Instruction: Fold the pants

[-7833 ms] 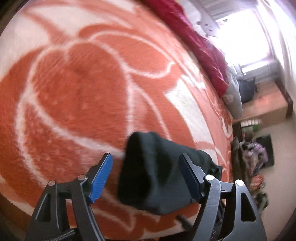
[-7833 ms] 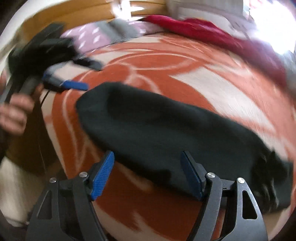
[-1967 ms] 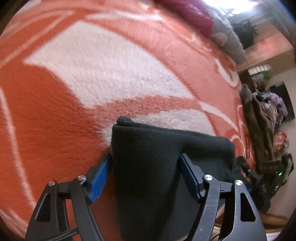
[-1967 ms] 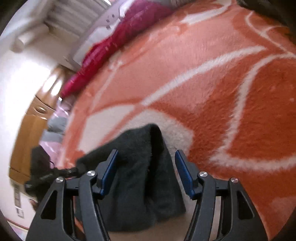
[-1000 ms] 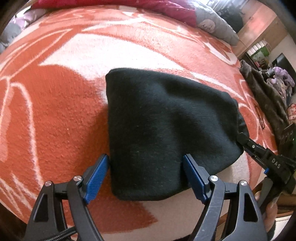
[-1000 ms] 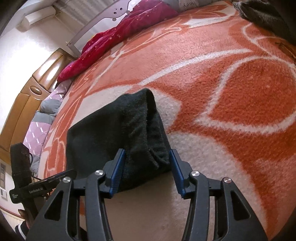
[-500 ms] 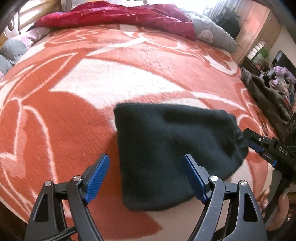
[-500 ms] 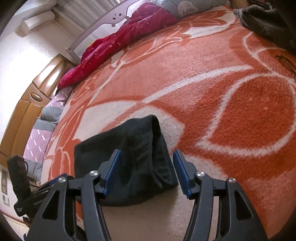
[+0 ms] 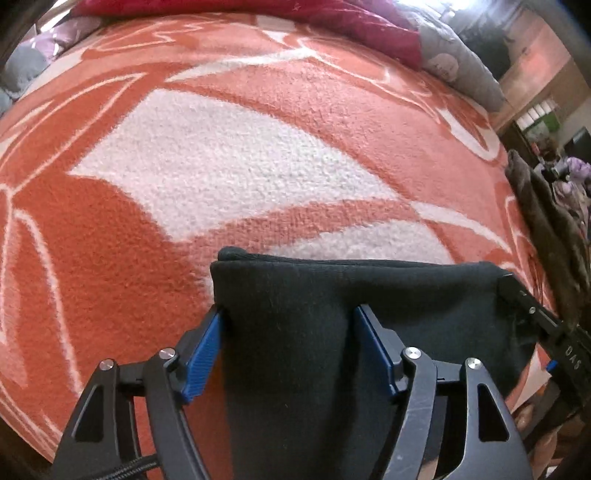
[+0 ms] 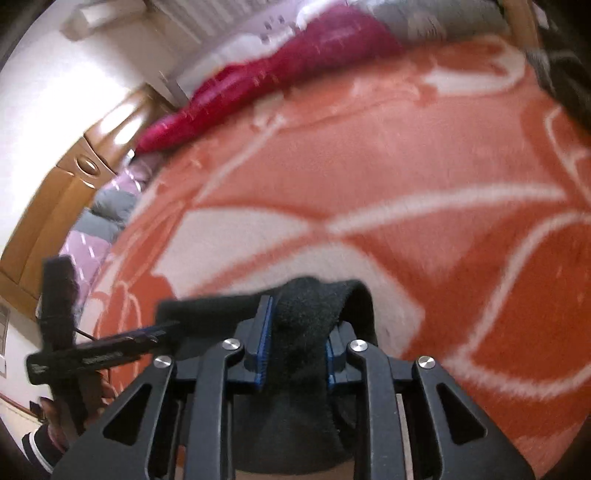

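Note:
The black pants (image 9: 332, 295) lie folded into a thick bundle near the front edge of an orange and white blanket (image 9: 236, 162). My left gripper (image 9: 290, 338) is open, its blue pads either side of the bundle's left end. My right gripper (image 10: 295, 341) is shut on the bundle's right end, the black fabric (image 10: 306, 314) bunched between its pads. The right gripper also shows at the right edge of the left wrist view (image 9: 532, 314), and the left gripper shows in the right wrist view (image 10: 122, 343).
A crimson quilt (image 9: 295, 14) and a grey pillow (image 9: 461, 62) lie along the far side of the bed. A dark brown garment (image 9: 546, 221) lies at the right edge. A wooden headboard (image 10: 74, 177) and lilac pillows (image 10: 107, 206) are on the left.
My right gripper has closed on the right end of the bundle. My left gripper has moved in low, its open pads now around the left end.

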Demonstrator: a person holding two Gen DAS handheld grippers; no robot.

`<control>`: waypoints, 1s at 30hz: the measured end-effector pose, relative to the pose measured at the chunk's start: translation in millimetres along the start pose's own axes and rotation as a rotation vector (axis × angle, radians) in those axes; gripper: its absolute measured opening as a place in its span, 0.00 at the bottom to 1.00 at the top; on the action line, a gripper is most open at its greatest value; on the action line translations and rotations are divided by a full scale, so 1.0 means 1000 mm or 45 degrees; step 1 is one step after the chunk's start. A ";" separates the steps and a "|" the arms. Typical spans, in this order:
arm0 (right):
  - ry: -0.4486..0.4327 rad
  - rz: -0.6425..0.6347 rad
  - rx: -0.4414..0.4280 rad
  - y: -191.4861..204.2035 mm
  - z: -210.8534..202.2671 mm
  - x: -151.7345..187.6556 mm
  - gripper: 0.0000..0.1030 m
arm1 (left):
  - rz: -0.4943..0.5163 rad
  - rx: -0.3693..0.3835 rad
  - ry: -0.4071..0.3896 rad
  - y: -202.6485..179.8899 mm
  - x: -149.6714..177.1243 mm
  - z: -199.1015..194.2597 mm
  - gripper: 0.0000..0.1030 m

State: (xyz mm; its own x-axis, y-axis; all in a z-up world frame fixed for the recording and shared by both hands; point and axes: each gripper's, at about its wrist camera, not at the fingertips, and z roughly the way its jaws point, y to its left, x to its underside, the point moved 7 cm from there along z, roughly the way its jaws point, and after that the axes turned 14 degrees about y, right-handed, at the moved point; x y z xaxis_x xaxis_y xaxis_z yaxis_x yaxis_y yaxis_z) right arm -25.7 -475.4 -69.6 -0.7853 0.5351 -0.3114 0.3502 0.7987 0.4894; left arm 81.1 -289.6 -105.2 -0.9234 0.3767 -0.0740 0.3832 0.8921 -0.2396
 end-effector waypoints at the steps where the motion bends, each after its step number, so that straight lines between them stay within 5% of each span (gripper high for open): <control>1: 0.004 0.009 0.001 -0.004 0.003 -0.001 0.24 | -0.002 -0.012 0.001 0.000 -0.001 0.003 0.73; 5: 0.161 0.058 0.093 -0.036 0.044 0.006 0.26 | 0.032 -0.051 0.009 -0.002 -0.002 0.006 0.74; 6: 0.145 0.077 0.073 -0.037 0.039 0.006 0.33 | 0.040 -0.036 0.015 -0.001 0.000 0.002 0.74; 9: 0.128 0.151 -0.080 -0.036 0.016 0.008 0.36 | 0.035 0.038 0.028 0.004 0.011 -0.013 0.72; 12: 0.098 0.162 -0.101 -0.040 -0.009 0.022 0.51 | 0.028 0.089 0.015 0.010 0.033 -0.027 0.74; 16: 0.076 0.116 -0.107 -0.035 -0.020 0.044 0.51 | 0.056 0.054 0.026 0.007 0.062 -0.015 0.74; 20: 0.115 0.071 0.109 -0.047 0.003 0.068 0.55 | 0.098 -0.012 0.032 0.004 0.077 0.007 0.77; 24: 0.114 0.180 0.009 -0.055 -0.005 0.069 0.61 | 0.084 0.050 0.055 0.011 0.074 -0.009 0.76; 28: 0.039 0.193 -0.085 -0.051 -0.029 0.053 0.64 | 0.030 0.087 -0.052 0.034 0.057 -0.043 0.79; 30: 0.043 0.190 -0.137 -0.049 -0.029 0.043 0.69 | -0.012 0.137 -0.009 0.041 0.052 -0.042 0.79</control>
State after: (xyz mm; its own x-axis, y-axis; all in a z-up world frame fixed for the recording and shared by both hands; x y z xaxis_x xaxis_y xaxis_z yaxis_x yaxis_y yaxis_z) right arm -91.7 -499.7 -83.1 -0.7459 0.6347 -0.2021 0.4092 0.6760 0.6128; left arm 49.9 -222.9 -78.5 -0.9271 0.3665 -0.0783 0.3702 0.8633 -0.3429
